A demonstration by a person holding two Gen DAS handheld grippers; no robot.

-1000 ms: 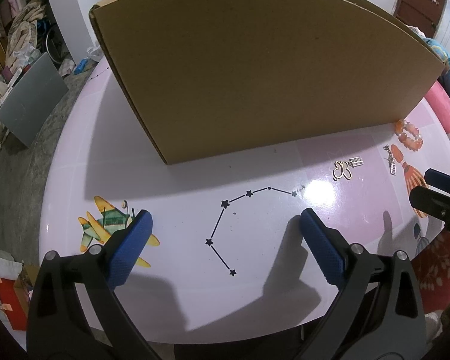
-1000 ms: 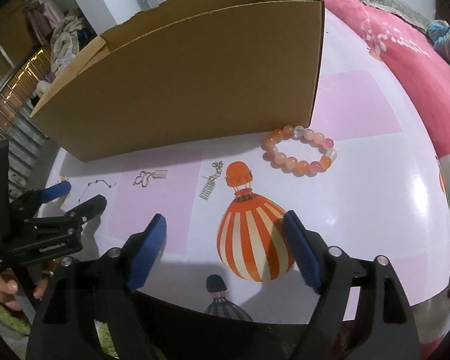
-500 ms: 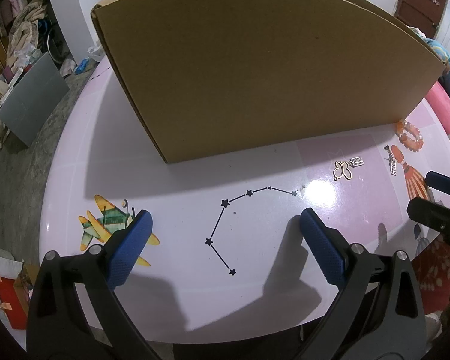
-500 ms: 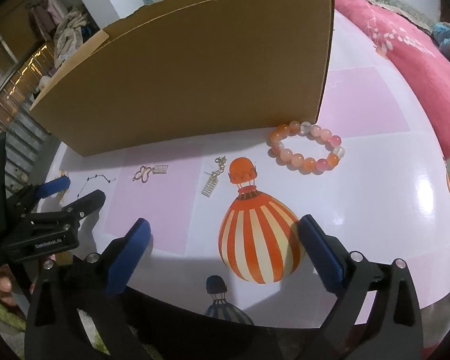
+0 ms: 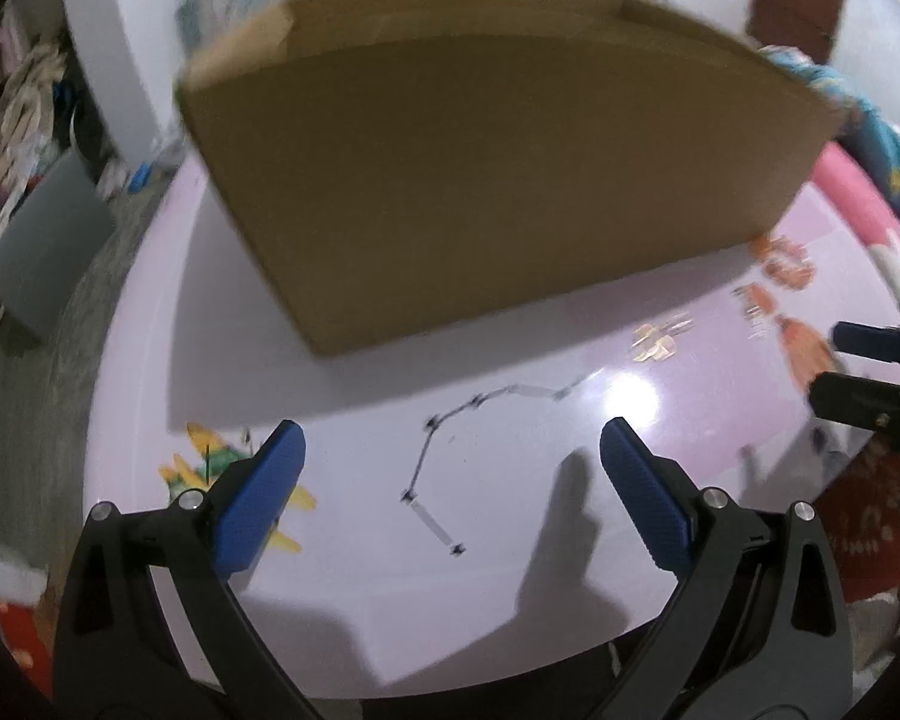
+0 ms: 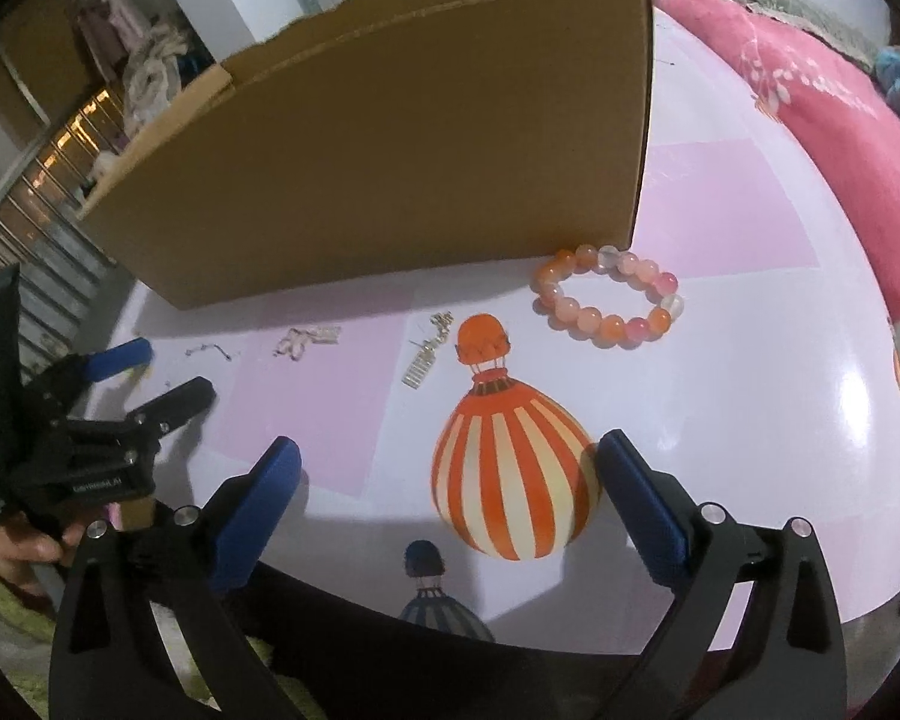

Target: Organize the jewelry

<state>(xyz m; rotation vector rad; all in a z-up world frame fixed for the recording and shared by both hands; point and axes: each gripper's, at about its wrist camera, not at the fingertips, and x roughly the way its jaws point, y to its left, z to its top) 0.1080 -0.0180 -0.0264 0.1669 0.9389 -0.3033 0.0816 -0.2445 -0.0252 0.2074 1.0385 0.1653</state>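
A brown cardboard box stands on the round printed table; it also shows in the left wrist view. An orange and pink bead bracelet lies by the box's right corner. A small gold earring and a butterfly charm lie in front of the box. The charm shows blurred in the left wrist view. My right gripper is open and empty above the printed balloon. My left gripper is open and empty over the printed star line; it also shows in the right wrist view.
A pink patterned blanket lies beyond the table's right side. Shelves and piled cloth stand at the far left. A grey panel leans on the floor to the left of the table.
The right gripper opened wider and moved closer to the jewelry. The left wrist view shifted and blurred as the left gripper moved; it stays open.
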